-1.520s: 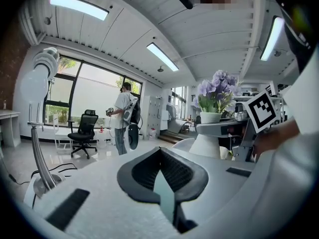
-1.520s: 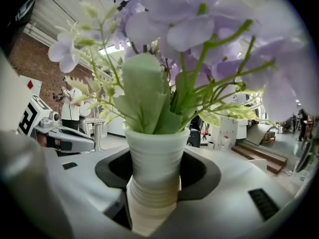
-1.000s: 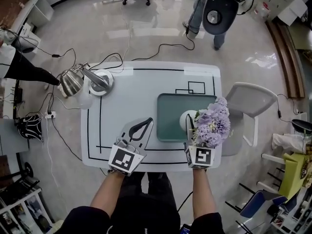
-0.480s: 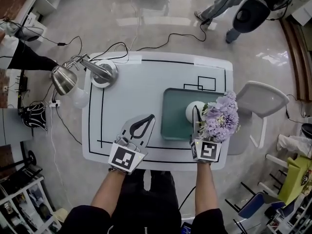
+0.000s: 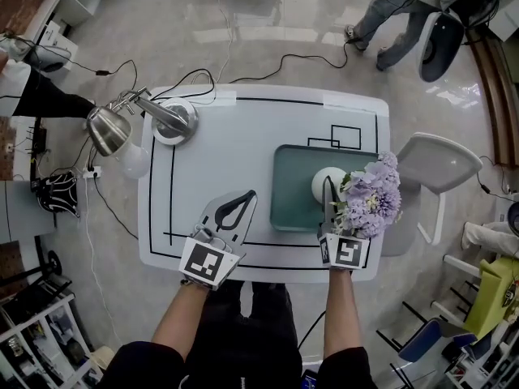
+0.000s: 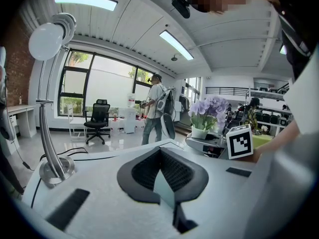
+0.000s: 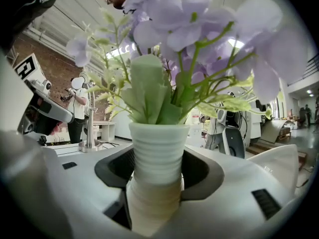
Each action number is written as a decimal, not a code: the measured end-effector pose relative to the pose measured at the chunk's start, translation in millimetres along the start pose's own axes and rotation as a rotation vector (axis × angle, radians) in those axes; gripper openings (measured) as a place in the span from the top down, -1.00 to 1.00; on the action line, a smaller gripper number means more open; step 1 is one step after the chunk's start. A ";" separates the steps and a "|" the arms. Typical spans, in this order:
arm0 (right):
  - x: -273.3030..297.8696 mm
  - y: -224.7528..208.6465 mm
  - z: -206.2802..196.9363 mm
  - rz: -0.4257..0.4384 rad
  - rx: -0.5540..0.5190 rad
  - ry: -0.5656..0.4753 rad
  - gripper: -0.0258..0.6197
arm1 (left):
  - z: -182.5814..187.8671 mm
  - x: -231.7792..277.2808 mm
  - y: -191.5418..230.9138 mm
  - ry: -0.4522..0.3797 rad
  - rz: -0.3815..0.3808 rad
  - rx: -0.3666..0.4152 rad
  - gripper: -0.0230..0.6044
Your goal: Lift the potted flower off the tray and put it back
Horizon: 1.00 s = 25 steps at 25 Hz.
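The potted flower is a ribbed white pot (image 5: 328, 183) with purple blooms (image 5: 371, 199), over the near right part of the teal tray (image 5: 288, 193). My right gripper (image 5: 339, 193) is shut on the pot's body; the right gripper view shows the pot (image 7: 157, 148) filling the gap between both pads. Its base is hidden, so I cannot tell if it rests on the tray. My left gripper (image 5: 248, 195) hovers over the table left of the tray, shut and empty, its tips meeting (image 6: 160, 151). From there the flower (image 6: 209, 109) shows at the right.
A white table (image 5: 235, 148) with black lines carries the tray. A silver desk lamp (image 5: 109, 130) stands on its base (image 5: 174, 120) at the far left corner. A white chair (image 5: 438, 168) sits off the right edge. Cables trail on the floor, and a person (image 5: 393, 19) walks beyond.
My right gripper has sunk a little over the tray with the pot still in it. The left gripper has lowered slightly. The person in the background has walked to the right.
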State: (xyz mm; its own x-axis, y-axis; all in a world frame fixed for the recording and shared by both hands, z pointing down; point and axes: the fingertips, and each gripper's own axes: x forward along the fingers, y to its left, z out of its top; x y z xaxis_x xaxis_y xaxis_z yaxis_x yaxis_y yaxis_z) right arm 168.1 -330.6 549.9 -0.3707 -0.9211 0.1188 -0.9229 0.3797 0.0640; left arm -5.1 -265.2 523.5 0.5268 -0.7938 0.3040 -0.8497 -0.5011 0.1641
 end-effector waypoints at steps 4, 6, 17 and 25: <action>-6.6 -0.4 1.2 0.004 0.032 -0.012 0.07 | -0.7 -3.4 1.8 0.000 0.000 -0.001 0.93; -12.2 -1.1 1.0 -0.004 0.031 -0.009 0.04 | -0.6 -4.6 0.1 0.000 -0.006 -0.001 0.93; -91.0 24.8 20.9 -0.078 0.090 0.001 0.04 | 17.0 -21.4 -11.1 -0.055 -0.054 0.045 0.93; -132.7 93.3 71.8 -0.030 0.032 0.068 0.62 | 36.2 -59.4 -30.8 -0.110 -0.125 0.079 0.93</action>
State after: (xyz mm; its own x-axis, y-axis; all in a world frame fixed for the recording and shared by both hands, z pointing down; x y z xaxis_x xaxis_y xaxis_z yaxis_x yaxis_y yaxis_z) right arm 123.7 -179.2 468.9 -0.3356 -0.9238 0.1845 -0.9368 0.3478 0.0372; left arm -9.4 -215.1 466.4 0.6309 -0.7544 0.1810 -0.7755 -0.6202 0.1182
